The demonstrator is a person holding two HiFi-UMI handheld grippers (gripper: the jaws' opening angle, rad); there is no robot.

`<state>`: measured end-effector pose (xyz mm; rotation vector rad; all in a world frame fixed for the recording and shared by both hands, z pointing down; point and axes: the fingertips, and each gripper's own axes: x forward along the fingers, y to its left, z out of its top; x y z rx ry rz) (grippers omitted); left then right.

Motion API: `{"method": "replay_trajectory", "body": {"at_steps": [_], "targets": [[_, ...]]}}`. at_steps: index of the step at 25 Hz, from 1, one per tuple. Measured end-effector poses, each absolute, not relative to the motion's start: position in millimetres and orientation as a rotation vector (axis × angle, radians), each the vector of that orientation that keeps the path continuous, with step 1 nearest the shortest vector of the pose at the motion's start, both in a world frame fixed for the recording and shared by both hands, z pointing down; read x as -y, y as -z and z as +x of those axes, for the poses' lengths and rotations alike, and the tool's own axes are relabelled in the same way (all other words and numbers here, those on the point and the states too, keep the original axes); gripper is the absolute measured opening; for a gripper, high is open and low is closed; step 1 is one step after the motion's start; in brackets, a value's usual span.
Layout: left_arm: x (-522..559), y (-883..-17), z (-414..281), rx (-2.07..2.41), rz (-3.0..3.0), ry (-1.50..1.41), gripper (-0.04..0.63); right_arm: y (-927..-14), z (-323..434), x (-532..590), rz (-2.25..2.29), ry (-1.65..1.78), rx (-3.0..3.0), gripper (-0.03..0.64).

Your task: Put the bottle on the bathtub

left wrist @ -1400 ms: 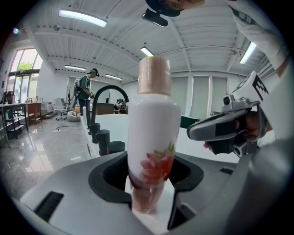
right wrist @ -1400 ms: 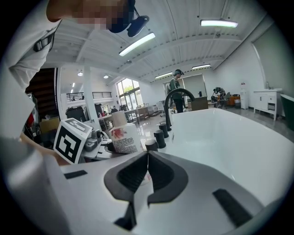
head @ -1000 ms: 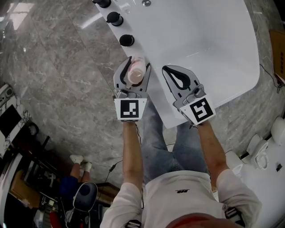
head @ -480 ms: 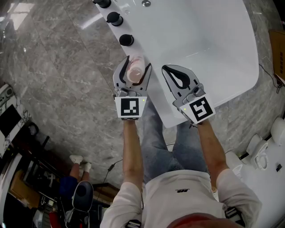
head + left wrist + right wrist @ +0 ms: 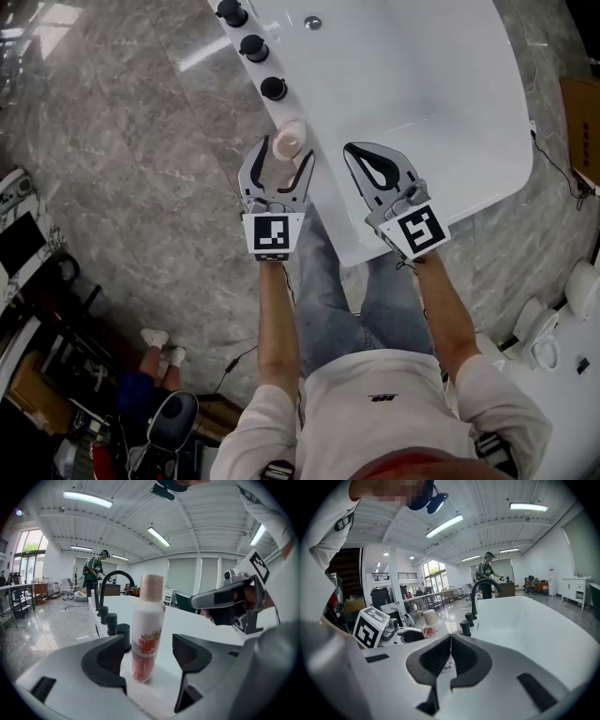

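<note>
A white bottle (image 5: 288, 141) with a pink flower print and a pale pink cap stands upright on the white bathtub's rim (image 5: 330, 202). My left gripper (image 5: 281, 156) is open. Its jaws have just been opening, and the bottle (image 5: 146, 634) stands between their tips with a gap on each side. My right gripper (image 5: 351, 150) hovers over the rim to the right of it, shut on nothing. In the right gripper view the closed jaws (image 5: 451, 637) point along the tub (image 5: 543, 620), and the bottle (image 5: 427, 620) shows at the left.
Three black tap knobs (image 5: 274, 88) line the rim beyond the bottle, with a black arched faucet (image 5: 112, 576) behind them. The tub's drain (image 5: 312, 22) is at the top. Grey marble floor (image 5: 141, 169) lies to the left. White toilets (image 5: 581, 281) stand at the right. A person (image 5: 96, 566) stands far off.
The left jaws have spread away from the bottle and the left gripper has drawn back a little toward me. The bottle stays standing on the rim. The right gripper stays shut.
</note>
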<state>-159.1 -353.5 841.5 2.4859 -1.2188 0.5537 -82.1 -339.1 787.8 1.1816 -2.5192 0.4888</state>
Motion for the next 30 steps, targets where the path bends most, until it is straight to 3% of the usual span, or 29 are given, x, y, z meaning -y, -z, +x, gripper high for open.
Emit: {"method": "replay_trajectory", "body": {"at_steps": [13, 25, 30], "targets": [[320.6, -701.1, -161.5, 1.330, 2.450, -0.464, 0.302, -669.3, -88.2, 309.2, 1.119, -0.436, 2.568, -0.005], [282.7, -544.4, -152.8, 1.380, 2.567, -0.322, 0.159, -534.0, -80.3, 278.9, 1.107, -0.288, 2.668, -0.006], [258.4, -500.6, -143.2, 1.412, 2.586, -0.257, 0.067, -492.9, -68.8, 262.3, 1.123, -0.263, 2.707, -0.006]]}}
